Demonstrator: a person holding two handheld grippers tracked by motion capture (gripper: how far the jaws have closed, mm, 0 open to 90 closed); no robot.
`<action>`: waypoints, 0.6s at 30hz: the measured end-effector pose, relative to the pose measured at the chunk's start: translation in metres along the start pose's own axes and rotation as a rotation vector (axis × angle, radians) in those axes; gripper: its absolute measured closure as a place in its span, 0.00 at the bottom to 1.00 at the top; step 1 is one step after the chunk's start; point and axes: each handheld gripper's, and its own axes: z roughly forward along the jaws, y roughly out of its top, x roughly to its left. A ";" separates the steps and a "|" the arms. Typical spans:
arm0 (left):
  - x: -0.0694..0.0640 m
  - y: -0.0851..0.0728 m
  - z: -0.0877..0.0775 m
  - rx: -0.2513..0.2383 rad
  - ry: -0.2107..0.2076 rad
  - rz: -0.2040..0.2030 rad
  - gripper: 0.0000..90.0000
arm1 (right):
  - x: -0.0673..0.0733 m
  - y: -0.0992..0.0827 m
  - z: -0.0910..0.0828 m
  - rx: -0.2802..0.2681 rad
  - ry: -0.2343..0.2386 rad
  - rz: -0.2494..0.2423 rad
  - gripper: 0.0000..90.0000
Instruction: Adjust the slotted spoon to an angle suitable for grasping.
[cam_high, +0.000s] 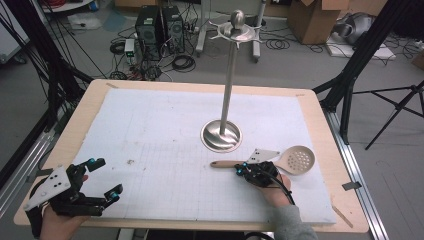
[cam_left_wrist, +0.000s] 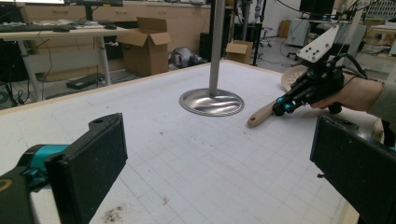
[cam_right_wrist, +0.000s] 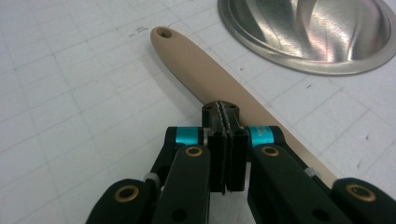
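The beige slotted spoon with a round perforated bowl and long wooden-looking handle (cam_high: 295, 160) lies flat just beside the polished steel stand's round base (cam_high: 221, 135). It looks light, stiff and smooth, best taken mid-handle (the end hole suits a hook). The right gripper (cam_right_wrist: 226, 114) sits over the handle, jaws pressed together with nothing between. The left gripper (cam_high: 105, 180), well apart from the base, gapes wide.

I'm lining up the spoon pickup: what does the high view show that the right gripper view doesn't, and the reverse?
High view: the spoon's slotted bowl, the stand's hook ring, the left gripper with open jaws.
Right gripper view: the right gripper with its jaws shut together above the handle; the handle's hanging hole.
Both: the spoon handle and the stand's metal base.
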 end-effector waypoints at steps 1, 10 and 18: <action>0.000 0.000 0.000 0.001 0.000 0.000 0.05 | -0.001 0.001 0.001 0.002 -0.003 0.000 1.00; 0.002 -0.001 -0.001 -0.002 -0.001 -0.007 0.05 | -0.007 0.001 -0.019 -0.066 -0.042 0.031 1.00; 0.001 -0.002 0.005 0.010 -0.013 -0.007 0.05 | -0.030 -0.008 -0.049 -0.078 -0.102 0.077 1.00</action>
